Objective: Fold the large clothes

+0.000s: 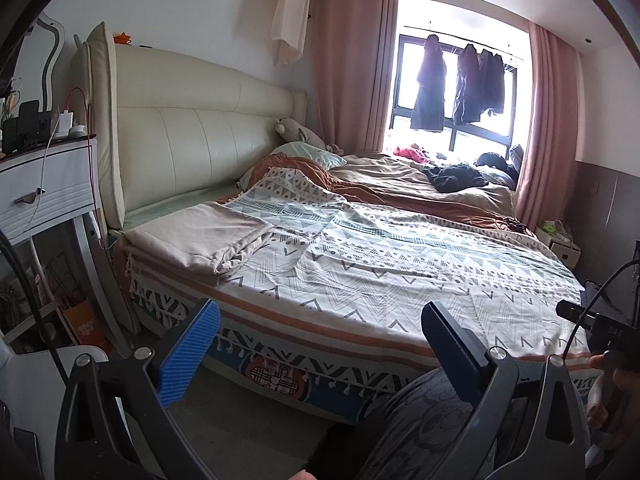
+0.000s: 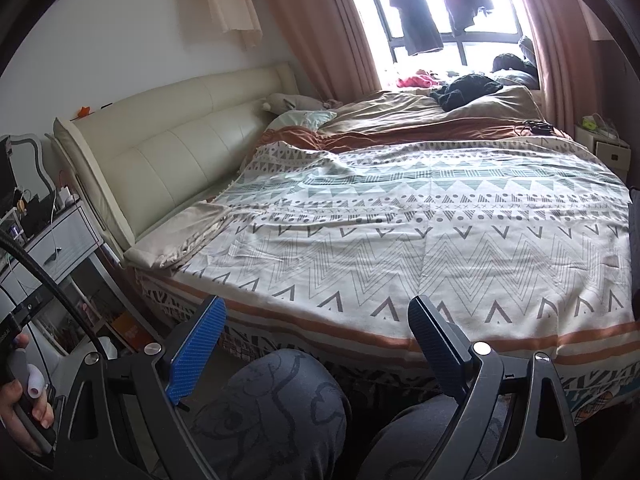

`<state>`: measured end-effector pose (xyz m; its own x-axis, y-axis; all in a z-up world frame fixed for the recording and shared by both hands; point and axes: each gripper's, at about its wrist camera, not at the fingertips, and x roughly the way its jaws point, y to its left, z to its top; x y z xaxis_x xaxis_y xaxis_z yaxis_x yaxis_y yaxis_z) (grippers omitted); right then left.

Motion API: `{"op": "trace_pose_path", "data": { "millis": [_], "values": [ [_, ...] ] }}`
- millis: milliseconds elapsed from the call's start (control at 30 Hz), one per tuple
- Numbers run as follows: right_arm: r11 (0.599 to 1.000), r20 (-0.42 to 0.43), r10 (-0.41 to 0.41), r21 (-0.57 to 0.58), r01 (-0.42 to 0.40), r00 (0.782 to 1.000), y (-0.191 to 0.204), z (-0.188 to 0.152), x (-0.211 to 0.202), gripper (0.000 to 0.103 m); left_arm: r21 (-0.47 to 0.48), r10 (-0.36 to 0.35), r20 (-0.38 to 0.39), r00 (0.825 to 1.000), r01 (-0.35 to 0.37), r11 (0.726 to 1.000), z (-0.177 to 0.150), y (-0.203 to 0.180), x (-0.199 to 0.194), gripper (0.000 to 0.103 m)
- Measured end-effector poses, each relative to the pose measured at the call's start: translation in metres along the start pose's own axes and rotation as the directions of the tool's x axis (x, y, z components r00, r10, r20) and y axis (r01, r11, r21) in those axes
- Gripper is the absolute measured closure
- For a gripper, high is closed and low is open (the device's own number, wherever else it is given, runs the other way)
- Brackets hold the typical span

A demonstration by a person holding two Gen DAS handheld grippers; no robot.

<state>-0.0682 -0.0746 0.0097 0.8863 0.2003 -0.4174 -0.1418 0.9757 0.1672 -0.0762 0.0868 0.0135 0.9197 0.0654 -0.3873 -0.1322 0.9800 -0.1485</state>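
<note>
My left gripper (image 1: 320,338) hangs with its blue-padded fingers spread wide and nothing between them; my right gripper (image 2: 316,332) is just as wide apart and empty. Both point slightly downward at the near edge of the bed, with my knees in dark patterned trousers (image 2: 276,408) directly below them.

Ahead of both tongs lies the large cream blanket with grey zigzag and triangle bands and an orange border stripe (image 2: 420,240), spread flat over the mattress. Its long axis runs across my view, from the cream padded leather headboard (image 1: 192,140) on the left toward the foot on the right, and its tasselled border hangs over the bed's near side just beyond my fingertips. In the left view a fold of it shows as a raised flap a little past the gripper.

Ahead and to the left of my left gripper, near the headboard, sits a folded beige cloth (image 1: 200,236). Farther off, a brown duvet (image 2: 420,116) is bunched below the window with pink curtains (image 1: 352,60).
</note>
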Motion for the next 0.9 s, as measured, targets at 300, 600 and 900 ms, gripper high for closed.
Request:
{"op": "trace_pose_path", "data": {
  "millis": [300,600,900],
  "values": [
    [1.000,-0.008,-0.003,0.009,0.003,1.000,-0.0035,0.0028,0.0007,0.011,0.005,-0.003,-0.009,1.000,0.003,1.000,0.0002,-0.0009,0.0013,0.000],
    [1.000,-0.013,-0.006,0.003,0.006,1.000,-0.0044,0.0039,-0.0007,0.011,-0.002,-0.005,-0.006,1.000,0.005,1.000,-0.0003,-0.0021,0.0011,0.000],
    [1.000,-0.025,0.001,0.017,-0.001,1.000,-0.0068,0.0038,0.0001,0.011,-0.014,-0.001,-0.006,1.000,0.001,1.000,-0.0001,-0.0003,0.0010,0.000]
  ]
}}
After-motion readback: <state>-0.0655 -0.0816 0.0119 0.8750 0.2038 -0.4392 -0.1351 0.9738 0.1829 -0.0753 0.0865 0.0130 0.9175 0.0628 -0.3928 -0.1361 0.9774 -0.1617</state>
